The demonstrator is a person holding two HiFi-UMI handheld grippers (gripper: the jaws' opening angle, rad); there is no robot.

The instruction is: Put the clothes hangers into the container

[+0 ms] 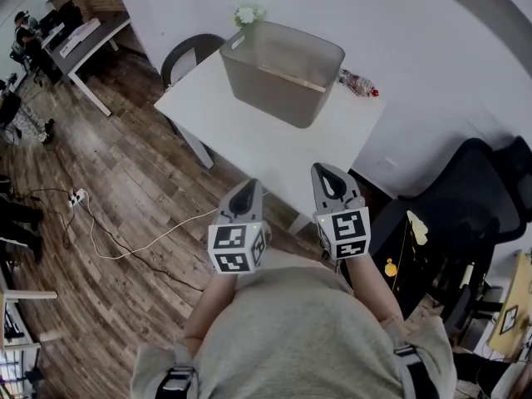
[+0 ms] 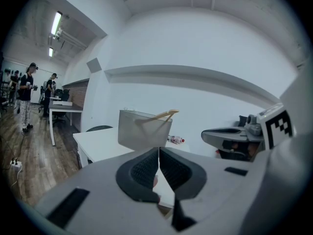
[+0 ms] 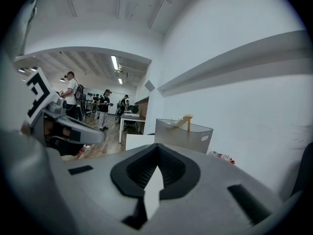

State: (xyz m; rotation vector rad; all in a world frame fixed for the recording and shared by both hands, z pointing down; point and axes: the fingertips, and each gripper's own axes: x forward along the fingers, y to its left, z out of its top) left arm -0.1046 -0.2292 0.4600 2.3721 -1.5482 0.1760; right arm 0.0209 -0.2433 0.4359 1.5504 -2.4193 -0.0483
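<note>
Clothes hanger [image 1: 291, 78], a pale wooden one, sits inside the container [image 1: 264, 90]. It leans so that one end pokes above the rim, toward the side where a small bottle [image 1: 358, 83] lies just beside the container. No other hanger shows on the counter [image 1: 249, 144] around the container, so the job looks done or nearly so.

Both tools are well short of the container, off the counter's near edge and close to the person's body. The left tool [image 1: 246, 191] has its jaws pressed together with nothing between them. The right tool [image 1: 329, 178] is likewise closed and empty.

The raised end is the likeliest trouble, in my judgement. A tool or another hanger coming in over the rim could catch it and lever the hanger out, or tip it against the wall. The container looks light and stands free, so a push on its rim might slide it into the bottle or toward the counter's far edge. With both tools closed, any fresh reach would first need the jaws parted, or they would only nudge things.
</note>
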